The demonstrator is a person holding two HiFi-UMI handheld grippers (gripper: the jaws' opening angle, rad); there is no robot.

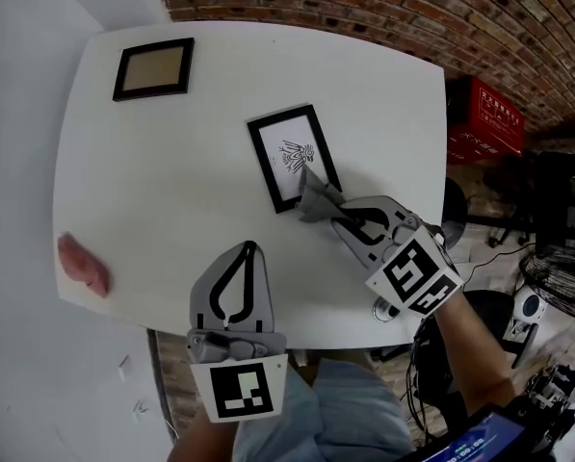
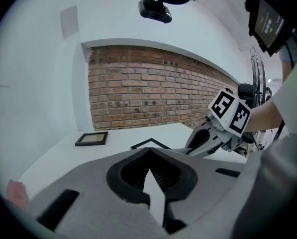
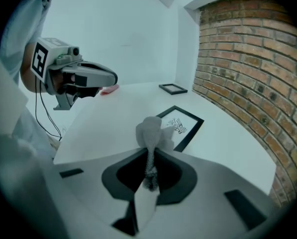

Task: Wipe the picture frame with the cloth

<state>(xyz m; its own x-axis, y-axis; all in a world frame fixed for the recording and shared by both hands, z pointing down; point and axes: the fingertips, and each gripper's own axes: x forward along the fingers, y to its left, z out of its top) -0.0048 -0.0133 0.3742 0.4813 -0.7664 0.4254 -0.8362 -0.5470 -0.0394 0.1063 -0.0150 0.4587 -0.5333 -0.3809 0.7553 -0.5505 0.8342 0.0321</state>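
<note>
A black picture frame (image 1: 292,157) with a line drawing lies flat on the white table (image 1: 171,191); it also shows in the right gripper view (image 3: 182,125) and the left gripper view (image 2: 149,144). My right gripper (image 1: 333,212) is shut on a grey cloth (image 1: 316,197), whose bunched end rests at the frame's near right corner. In the right gripper view the cloth (image 3: 151,130) sticks up from the closed jaws (image 3: 149,156). My left gripper (image 1: 249,248) hovers near the table's front edge, shut and empty (image 2: 149,152).
A second dark frame (image 1: 154,68) with a tan inside lies at the far left corner. A pink object (image 1: 83,265) sits at the table's left edge. A brick wall (image 1: 383,8), a red crate (image 1: 484,118) and a fan (image 1: 557,277) stand beyond the right side.
</note>
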